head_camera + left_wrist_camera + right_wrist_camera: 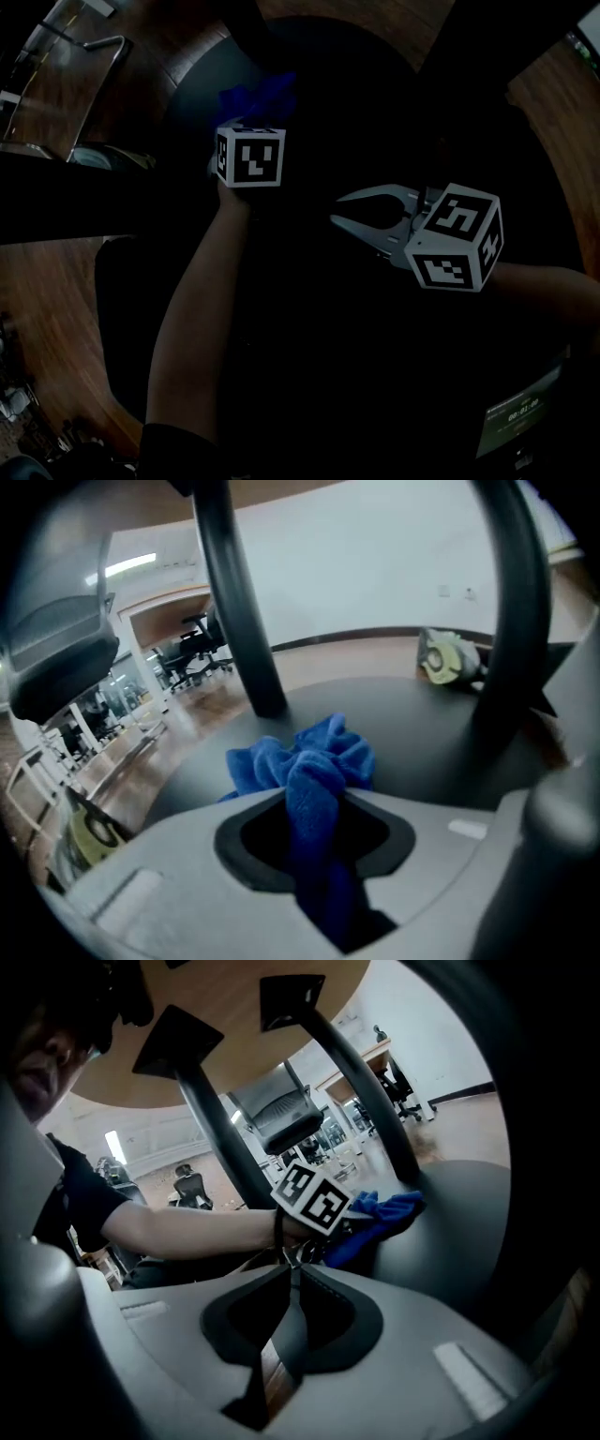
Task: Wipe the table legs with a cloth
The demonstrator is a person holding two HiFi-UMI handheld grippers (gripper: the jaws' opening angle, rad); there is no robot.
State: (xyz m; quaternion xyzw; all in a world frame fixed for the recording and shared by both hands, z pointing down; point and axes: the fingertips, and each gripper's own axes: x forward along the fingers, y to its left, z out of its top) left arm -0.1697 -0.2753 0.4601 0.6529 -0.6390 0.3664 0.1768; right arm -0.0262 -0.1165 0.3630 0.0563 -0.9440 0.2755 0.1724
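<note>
My left gripper (314,803) is shut on a bunched blue cloth (314,761), which hangs just above the table's round dark base (412,714). A dark slanted table leg (239,602) rises right behind the cloth, and a second leg (511,602) stands at the right. In the head view the cloth (258,94) shows dimly ahead of the left gripper (246,112). My right gripper (339,210) hangs over the base to the right, shut with nothing in it. From the right gripper view (289,1274) I see the cloth (380,1213) beside a leg (356,1072).
The underside of the wooden tabletop (216,1016) is overhead. Office chairs (56,639) stand on the wood floor (141,752) to the left. A yellowish roll-shaped object (441,658) lies beyond the base. A small lit screen (520,412) sits at the lower right.
</note>
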